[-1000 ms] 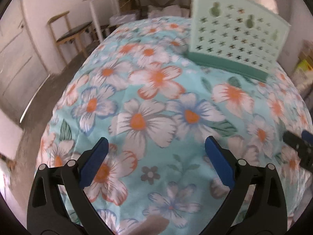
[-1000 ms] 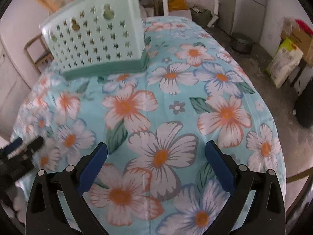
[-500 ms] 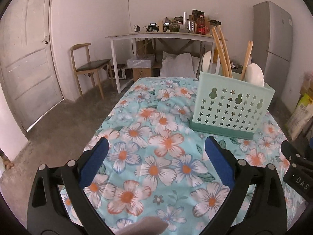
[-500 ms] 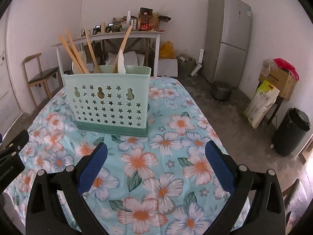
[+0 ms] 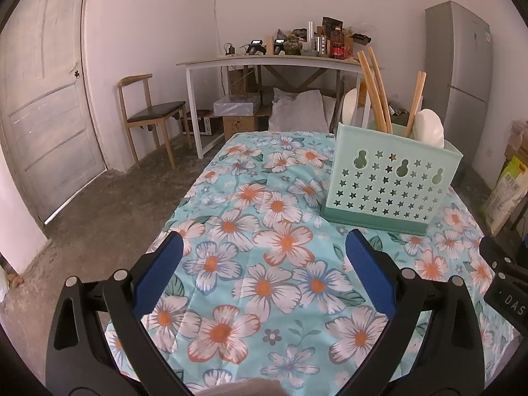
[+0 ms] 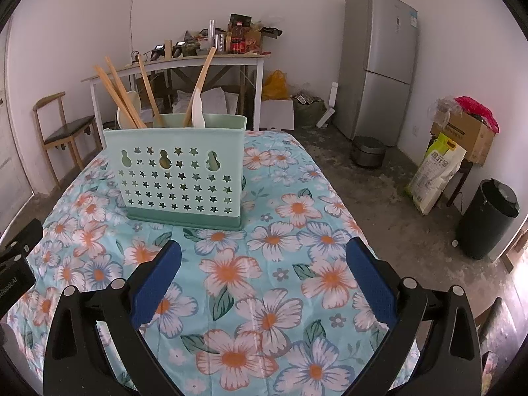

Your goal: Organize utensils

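The left claw (image 5: 262, 272) fills the bottom of the left wrist view with its blue-padded fingers (image 5: 157, 274) spread wide apart and nothing between them but the flowered cloth. The right claw (image 6: 262, 272) sits the same way at the bottom of the right wrist view, fingers apart and empty, raised above the near end of the worktop (image 6: 290, 283). Each claw shows in the other's view as a black edge: the right one at the lower right edge of the left view, the left one at the lower left edge of the right view. The worktop is covered by a turquoise cloth printed with white and orange flowers. On it, beyond both claws, stands the mint-green utensil caddy (image 5: 392, 186) with star-shaped holes in its wall; it appears in the right of centre of the left view and left of centre in the right view (image 6: 180, 173). Standing upright or leaning in the caddy are wooden chopsticks (image 6: 117, 94), what look like wooden-handled utensils, and white spoons (image 5: 429, 127); which compartment holds which cannot be told from here. Behind the worktop, in the upper middle of both views, a white side table (image 5: 267, 62) carries bottles and clutter. A wooden chair (image 5: 147, 114) stands at the left near a door (image 5: 39, 125), and a grey refrigerator (image 6: 379, 62) stands at the upper right, with a black bin (image 6: 488, 217) at the right edge.
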`<state>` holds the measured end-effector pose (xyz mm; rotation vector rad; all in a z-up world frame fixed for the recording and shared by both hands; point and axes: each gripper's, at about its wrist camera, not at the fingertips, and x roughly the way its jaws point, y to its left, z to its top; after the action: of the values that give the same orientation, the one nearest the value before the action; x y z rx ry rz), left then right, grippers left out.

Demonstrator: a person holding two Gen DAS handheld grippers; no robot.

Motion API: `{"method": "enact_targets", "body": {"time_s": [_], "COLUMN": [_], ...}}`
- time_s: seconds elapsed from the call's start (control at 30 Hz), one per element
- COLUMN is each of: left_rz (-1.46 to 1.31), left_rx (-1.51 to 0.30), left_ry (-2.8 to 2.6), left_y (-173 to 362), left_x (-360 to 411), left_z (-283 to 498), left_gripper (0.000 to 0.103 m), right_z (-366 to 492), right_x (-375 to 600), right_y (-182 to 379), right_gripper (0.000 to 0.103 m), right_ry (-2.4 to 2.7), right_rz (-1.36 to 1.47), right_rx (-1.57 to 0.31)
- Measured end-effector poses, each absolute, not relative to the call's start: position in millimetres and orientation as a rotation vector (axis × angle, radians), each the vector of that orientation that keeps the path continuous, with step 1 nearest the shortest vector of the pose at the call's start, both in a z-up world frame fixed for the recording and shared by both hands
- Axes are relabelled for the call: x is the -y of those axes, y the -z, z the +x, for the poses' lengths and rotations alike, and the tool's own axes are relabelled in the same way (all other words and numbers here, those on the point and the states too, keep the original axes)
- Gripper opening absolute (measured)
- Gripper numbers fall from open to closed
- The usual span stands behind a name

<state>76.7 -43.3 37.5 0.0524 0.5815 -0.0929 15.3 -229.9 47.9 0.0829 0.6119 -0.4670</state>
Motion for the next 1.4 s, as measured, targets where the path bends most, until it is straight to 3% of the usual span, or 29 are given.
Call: {"method": "enact_targets", "body": {"time_s": [1.4], "left_rz": [0.065], "left_rx": [-0.596], "left_ry": [0.083], "left_y": [-35.5], "left_x": [40.4], "left_z": [78.1], "left_gripper": [0.095], "right_z": [15.1], "right_x": [235.0], "right_y": [-47.5], "right_gripper": [0.097], "right_ry": [0.459], "right_rz": [0.112], "right_rx": [-0.624]}}
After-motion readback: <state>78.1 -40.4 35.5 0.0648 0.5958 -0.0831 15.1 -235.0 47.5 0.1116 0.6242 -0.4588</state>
